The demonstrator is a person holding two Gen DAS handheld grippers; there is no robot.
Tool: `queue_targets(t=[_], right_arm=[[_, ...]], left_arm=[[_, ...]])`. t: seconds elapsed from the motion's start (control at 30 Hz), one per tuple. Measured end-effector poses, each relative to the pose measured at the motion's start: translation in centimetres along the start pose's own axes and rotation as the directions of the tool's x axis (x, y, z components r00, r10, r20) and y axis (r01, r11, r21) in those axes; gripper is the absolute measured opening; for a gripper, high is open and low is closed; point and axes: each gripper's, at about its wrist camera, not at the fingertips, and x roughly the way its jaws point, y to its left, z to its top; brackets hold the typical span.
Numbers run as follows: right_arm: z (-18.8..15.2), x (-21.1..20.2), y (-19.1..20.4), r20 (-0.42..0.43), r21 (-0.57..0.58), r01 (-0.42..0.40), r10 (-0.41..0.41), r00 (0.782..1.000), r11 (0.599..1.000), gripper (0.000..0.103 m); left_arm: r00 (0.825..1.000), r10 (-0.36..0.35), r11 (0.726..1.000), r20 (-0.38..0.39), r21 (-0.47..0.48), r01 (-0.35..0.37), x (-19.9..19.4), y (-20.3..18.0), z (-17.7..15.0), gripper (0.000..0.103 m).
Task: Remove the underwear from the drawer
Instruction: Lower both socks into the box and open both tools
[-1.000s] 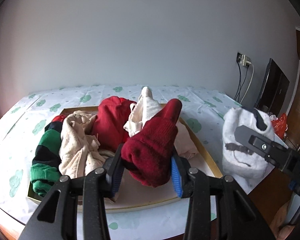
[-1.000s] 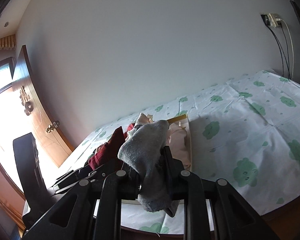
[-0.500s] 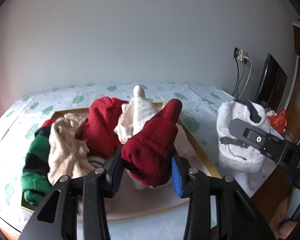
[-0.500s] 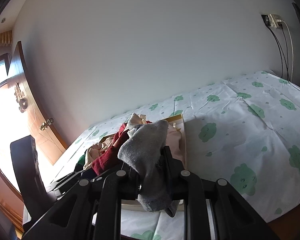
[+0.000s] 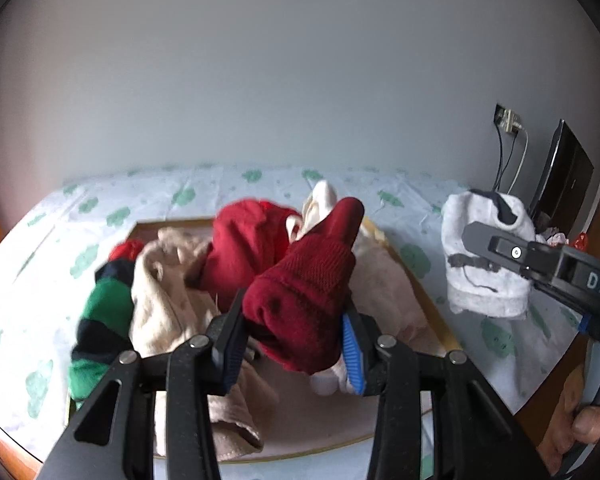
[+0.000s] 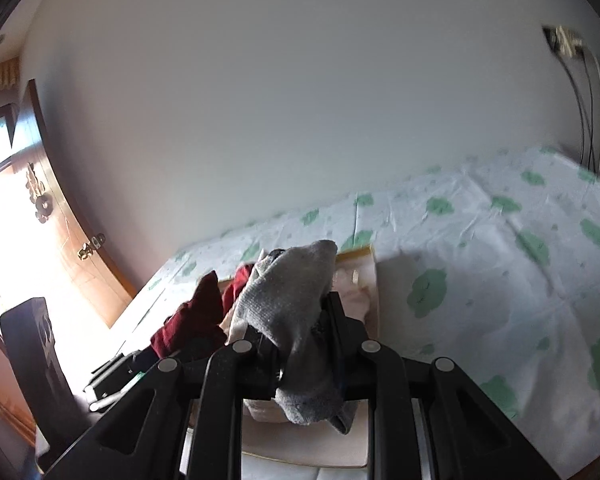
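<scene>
Left wrist view shows a big table cover (image 5: 148, 204), white with green blobs, under a plain grey wall (image 5: 280, 80). On the cover sits a flat wooden drawer (image 5: 432, 292) with low sides. A heap of clothes fills most of it. At the left side of the heap lies a green and dark striped piece (image 5: 100, 320). Next to it is a cream piece (image 5: 168, 300), then a bright red piece (image 5: 248, 248), and a pale pink piece (image 5: 384, 284) by the right wall of the drawer.

Over the heap, the left gripper (image 5: 292, 336) pinches a dark red knit piece (image 5: 308, 292) between its blue pads. That piece is lifted up and hides part of the heap behind it.

Off to the right, past the drawer's side, the right gripper (image 5: 492, 248) is pressed together on a grey knit piece (image 5: 484, 264), which hangs above the cover. A hand (image 5: 592, 424) grips its handle at the corner.

Far right, a dark flat screen (image 5: 564, 176) stands near a wall socket (image 5: 506, 118) with wires.

Right wrist view shows the same grey piece up close, drooping over the black fingers and blocking much of the drawer. A wooden door (image 6: 60, 232) is at the left.
</scene>
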Motion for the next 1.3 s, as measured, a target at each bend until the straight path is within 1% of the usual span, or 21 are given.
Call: queue_targets(t=[0.03,0.1,0.2,0.33,0.37,0.43,0.5,0.63,0.67,0.77,0.87,0.97,1.0,1.03,1.07,1.1,1.13,1.2,1.3], right_arm=[[-0.2,0.2,0.0,-0.009,0.004,-0.008,0.008,1.0,1.0,0.022],[-0.8,0.8,0.2,-0.022,-0.01,0.004,-0.005,1.0,1.0,0.022],[-1.0,1.6,0.0,-0.036,0.004,0.004,-0.004,0.999,1.0,0.022],[0.8,2.8,-0.2,-0.04,-0.008,0.023,-0.023,0.999,1.0,0.022],[1.2,3.1,-0.2,-0.048,-0.009,0.022,-0.023,0.999,1.0,0.022],[1.8,4.6,0.0,-0.09,-0.016,0.012,-0.014,0.996,1.0,0.022],[2.2,6.4,0.2,-0.148,-0.033,0.007,-0.012,0.989,0.999,0.022],[3.3,9.3,-0.1,-0.233,-0.057,0.005,-0.018,0.972,0.998,0.022],[3.7,10.1,-0.5,-0.255,-0.047,0.004,-0.016,0.967,0.999,0.022],[4.5,12.4,-1.3,-0.315,-0.036,0.01,-0.021,0.949,0.999,0.022],[4.9,14.5,-1.8,-0.362,-0.037,0.01,-0.023,0.932,0.999,0.022],[5.2,16.4,-1.8,-0.395,-0.065,0.017,-0.041,0.918,0.998,0.022],[5.2,16.9,-1.8,-0.403,-0.067,0.014,-0.04,0.914,0.998,0.022],[5.2,17.6,-1.7,-0.419,-0.068,0.008,-0.036,0.907,0.998,0.022],[5.1,18.1,-1.6,-0.432,-0.069,0.002,-0.031,0.902,0.998,0.022],[4.9,18.8,-1.5,-0.452,-0.07,-0.008,-0.024,0.892,0.997,0.022],[4.7,19.3,-1.4,-0.456,-0.07,-0.008,-0.025,0.89,0.998,0.022],[4.4,19.8,-1.3,-0.457,-0.074,-0.005,-0.029,0.889,0.997,0.022],[4.3,19.9,-1.3,-0.45,-0.079,-0.004,-0.032,0.893,0.997,0.022]], left_arm=[[1.0,0.006,1.0,-0.008,-0.001,-0.006,0.3,0.1,-0.1,0.04],[1.0,0.017,1.0,-0.016,-0.005,-0.017,0.8,0.3,-0.1,0.04],[1.0,0.011,1.0,-0.014,-0.008,-0.011,0.7,0.5,-0.1,0.04],[1.0,0.01,1.0,-0.024,0.002,-0.01,0.9,0.2,-0.6,0.04],[0.999,0.005,1.0,-0.036,0.013,-0.004,1.0,0.0,-0.9,0.04],[0.999,-0.004,0.999,-0.054,0.05,0.007,1.1,-0.7,-1.6,0.041],[0.998,-0.02,0.994,-0.063,0.11,0.027,0.9,-1.5,-2.5,0.04],[0.995,-0.066,0.975,-0.07,0.209,0.08,0.6,-2.4,-2.9,0.04],[0.994,-0.075,0.972,-0.078,0.219,0.09,0.8,-2.5,-2.7,0.04],[0.981,-0.128,0.957,-0.143,0.242,0.16,2.3,-2.7,-2.2,0.041],[0.972,-0.127,0.957,-0.2,0.232,0.173,3.8,-2.3,-1.5,0.041],[0.959,-0.137,0.974,-0.247,0.143,0.176,5.1,-1.1,-0.9,0.049],[0.96,-0.126,0.979,-0.251,0.124,0.161,5.5,-0.9,-0.9,0.056],[0.963,-0.112,0.981,-0.243,0.129,0.147,5.6,-1.0,-0.9,0.06],[0.967,-0.096,0.981,-0.234,0.142,0.132,5.7,-1.2,-1.0,0.062],[0.972,-0.078,0.981,-0.22,0.156,0.113,5.6,-1.5,-1.1,0.067],[0.977,-0.063,0.981,-0.205,0.165,0.098,5.6,-1.7,-1.2,0.072],[0.981,-0.048,0.983,-0.187,0.168,0.08,5.7,-1.9,-1.3,0.078],[0.983,-0.053,0.984,-0.174,0.158,0.08,5.8,-2.1,-1.5,0.085]])
